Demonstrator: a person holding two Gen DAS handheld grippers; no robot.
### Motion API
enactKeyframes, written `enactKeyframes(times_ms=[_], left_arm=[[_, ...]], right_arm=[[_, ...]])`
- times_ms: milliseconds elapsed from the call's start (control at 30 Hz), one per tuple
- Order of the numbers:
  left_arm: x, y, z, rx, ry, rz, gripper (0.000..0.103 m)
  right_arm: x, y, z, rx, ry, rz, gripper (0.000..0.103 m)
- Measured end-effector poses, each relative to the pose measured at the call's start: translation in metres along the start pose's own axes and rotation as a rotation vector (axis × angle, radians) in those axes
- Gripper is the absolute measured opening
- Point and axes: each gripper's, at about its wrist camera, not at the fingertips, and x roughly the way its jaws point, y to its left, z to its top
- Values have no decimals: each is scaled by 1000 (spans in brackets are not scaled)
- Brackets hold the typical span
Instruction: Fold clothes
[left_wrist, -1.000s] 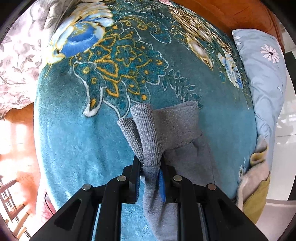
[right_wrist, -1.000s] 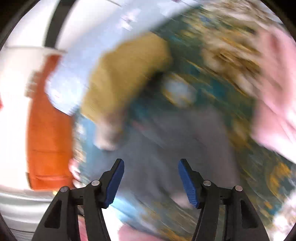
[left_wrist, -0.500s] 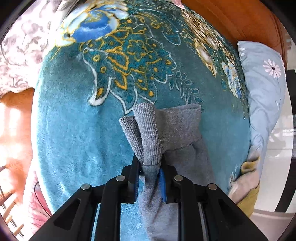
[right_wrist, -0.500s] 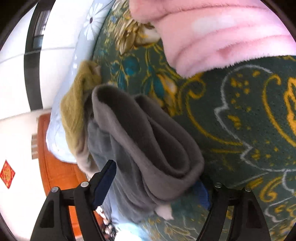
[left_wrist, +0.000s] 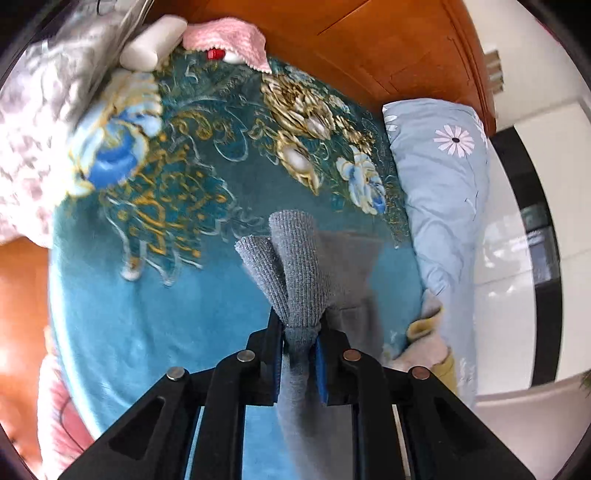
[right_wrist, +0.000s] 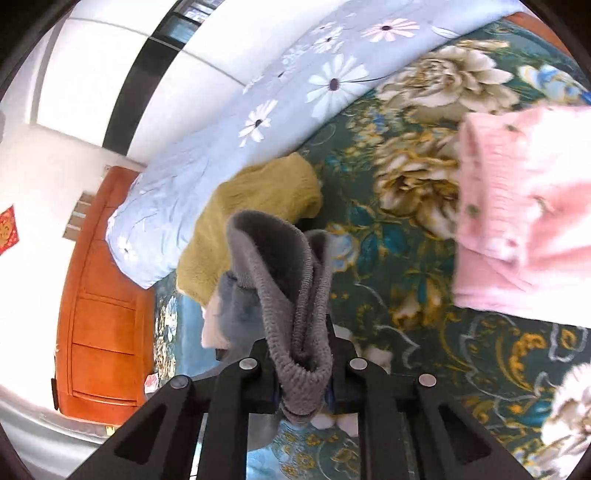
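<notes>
A grey knit garment (left_wrist: 295, 266) hangs over the teal flowered blanket (left_wrist: 147, 295) on the bed. My left gripper (left_wrist: 299, 339) is shut on its ribbed edge, which bunches up between the fingers. In the right wrist view my right gripper (right_wrist: 301, 365) is shut on another ribbed edge of the same grey garment (right_wrist: 280, 266), lifted above the blanket (right_wrist: 406, 295).
A mustard garment (right_wrist: 258, 206) lies beside a light-blue daisy pillow (right_wrist: 258, 110). A folded pink garment (right_wrist: 524, 221) lies at the right. In the left view the pillow (left_wrist: 443, 192) runs along the right, with a wooden headboard (left_wrist: 369, 44) and pink cloth (left_wrist: 225, 37) behind.
My right gripper has closed on the grey garment and lifted it. My left gripper has risen with its edge, so more of the bed shows.
</notes>
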Motion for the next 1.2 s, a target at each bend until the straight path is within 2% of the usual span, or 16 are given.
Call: enactKeyframes(times_ms=[100,133,167,233,267,300,367,467,533,567,667,767,833,900,1033,1200], left_arm=[[38,42,-10,-94,101,132,16],[49,56,-16,-138,129,175,16],[52,63,-20,-170,124,176,16],[55,77,-28,-233,105,165,16],[54,74,-28,-221,106,171,16],[54,71,-27,-204,108,178,16],[49,54,-24,-144,101,203,16],[35,20,-25,-37,62,217,16],[22,-8,-30,67,23,240,16],[15,-22,-33,121,3,251,16],[-14,-63,-51,281,-76,239,16],[-41,-117,-94,480,-128,169,16],[-50,-149,-131,609,-120,113,16],[-51,-177,-172,728,-72,62,16],[-24,-196,-255,889,10,91,16],[31,-182,-337,955,158,200,16]], right_arm=[[24,-47,-21,71,90,-69,18],[48,-69,-28,110,133,-120,18],[65,-87,-34,166,162,-157,18],[76,-105,-46,256,162,-151,18],[81,-113,-52,298,163,-148,18],[80,-110,-50,275,170,-152,19],[78,-103,-47,228,183,-159,21],[79,-88,-49,185,213,-220,25],[81,-80,-46,141,239,-299,36],[73,-70,-45,101,230,-344,39],[41,-37,-41,-91,98,-475,43],[23,-16,-34,-162,-12,-442,51],[33,-11,-29,-138,5,-363,52],[49,-5,-39,-149,44,-327,52],[68,3,-63,-161,139,-253,52],[78,5,-83,-195,222,-201,52]])
